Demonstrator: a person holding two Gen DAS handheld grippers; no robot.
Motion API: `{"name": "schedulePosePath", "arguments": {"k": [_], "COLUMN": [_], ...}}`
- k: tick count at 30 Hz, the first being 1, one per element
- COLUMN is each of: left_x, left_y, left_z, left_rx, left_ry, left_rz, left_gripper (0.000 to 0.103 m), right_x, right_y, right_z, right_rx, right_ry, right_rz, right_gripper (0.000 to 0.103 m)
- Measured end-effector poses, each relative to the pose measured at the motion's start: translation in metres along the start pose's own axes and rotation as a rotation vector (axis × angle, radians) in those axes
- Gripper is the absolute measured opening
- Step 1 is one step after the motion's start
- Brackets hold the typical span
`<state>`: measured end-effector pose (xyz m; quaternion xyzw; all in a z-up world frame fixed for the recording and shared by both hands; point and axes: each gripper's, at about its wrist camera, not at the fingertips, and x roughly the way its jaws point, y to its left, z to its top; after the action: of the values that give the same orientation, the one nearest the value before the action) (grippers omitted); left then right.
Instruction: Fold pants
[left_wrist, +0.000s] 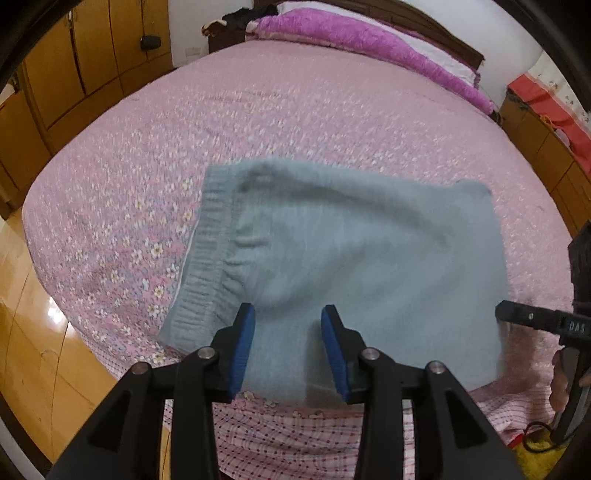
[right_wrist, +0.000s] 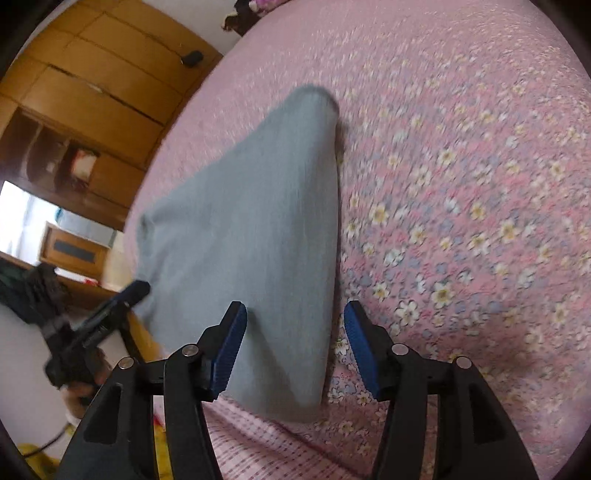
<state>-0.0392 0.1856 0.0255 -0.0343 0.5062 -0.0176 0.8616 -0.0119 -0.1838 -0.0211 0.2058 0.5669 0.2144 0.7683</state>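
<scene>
Both fisheye views are evenly and softly lit, with strong barrel distortion and dark vignetting at the corners. A bright glare patch sits on the wooden floor (left_wrist: 55, 314) in the left wrist view, and a window (right_wrist: 26, 218) is overexposed in the right wrist view. The right wrist view shows marked motion blur across the floral bedspread (right_wrist: 461, 184); shadows are faint.

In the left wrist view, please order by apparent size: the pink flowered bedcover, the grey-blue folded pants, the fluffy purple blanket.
1. Pink flowered bedcover, largest.
2. Grey-blue folded pants.
3. Fluffy purple blanket, smallest, though it lies farthest from the camera, so this is unsure.
</scene>
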Motion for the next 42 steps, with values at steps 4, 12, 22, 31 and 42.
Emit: {"name": "schedulePosePath", "arguments": {"k": [4, 12, 22, 31, 42], "left_x": [0.006, 0.010, 0.002, -0.008, -0.005], "left_y": [0.001, -0.005, -0.010, -0.010, -0.003], "left_z": [-0.002, -0.001, -0.005, -0.015, -0.018], "left_rx": [-0.005, 0.010, 0.005, -0.001, -0.004], "left_ry": [-0.004, -0.015, -0.012, -0.015, -0.019], "left_rz": [-0.005, 0.010, 0.019, 0.019, 0.026], "left_gripper": [0.039, 0.041, 0.042, 0.042, 0.041], "right_x": [0.008, 0.018, 0.013, 0.001, -0.033], "right_y": [0.017, 0.025, 0.022, 0.014, 0.045], "right_z": [-0.004, -0.005, -0.006, -0.007, 0.004], "right_rx": [-0.064, -0.049, -0.061, -0.048, -0.172], "right_ry": [-0.020, -0.046, -0.064, -0.091, -0.156], "right_rz": [-0.025, 0.007, -0.003, 0.085, 0.145], "right_gripper": [0.063, 0.077, 0.036, 0.011, 0.009]}}
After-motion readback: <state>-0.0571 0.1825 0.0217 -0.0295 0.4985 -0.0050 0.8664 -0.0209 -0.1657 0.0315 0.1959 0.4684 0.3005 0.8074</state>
